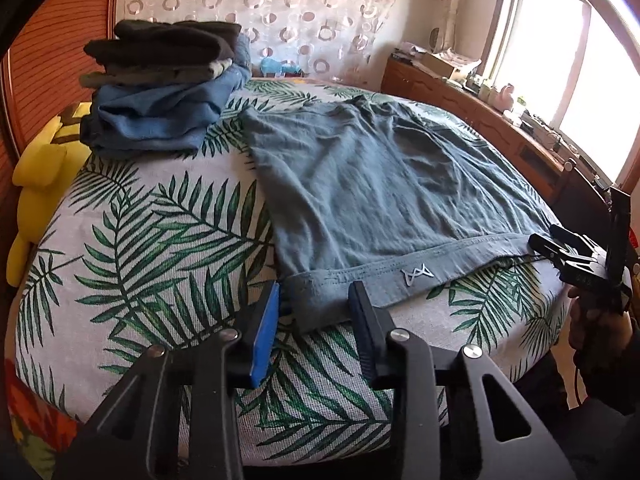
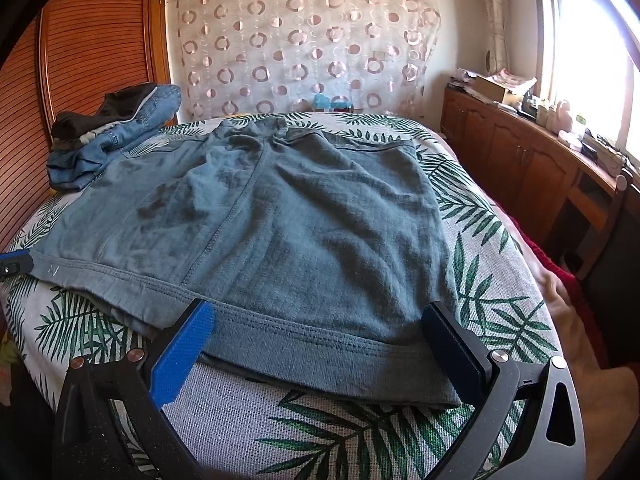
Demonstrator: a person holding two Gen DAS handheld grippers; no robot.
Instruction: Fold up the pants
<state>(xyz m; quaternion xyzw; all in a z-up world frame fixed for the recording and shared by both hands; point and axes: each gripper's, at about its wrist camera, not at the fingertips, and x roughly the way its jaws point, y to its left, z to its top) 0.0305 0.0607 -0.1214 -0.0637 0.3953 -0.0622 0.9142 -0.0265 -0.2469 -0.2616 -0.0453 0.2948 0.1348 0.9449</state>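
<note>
Grey-green pants (image 1: 372, 184) lie flat on the leaf-print bed (image 1: 160, 240), with the hem band near me; they also show in the right wrist view (image 2: 280, 220). My left gripper (image 1: 314, 304) is open, its fingers straddling the left corner of the hem band. My right gripper (image 2: 320, 328) is wide open around the right part of the hem band, and it also shows at the right edge of the left wrist view (image 1: 560, 248). The blue tip of the left gripper (image 2: 14, 262) shows at the left edge of the right wrist view.
A stack of folded clothes (image 1: 160, 92) sits at the far left of the bed, also in the right wrist view (image 2: 112, 132). A yellow plush toy (image 1: 36, 168) lies at the left edge. A wooden sideboard (image 2: 540, 160) with clutter runs under the window on the right.
</note>
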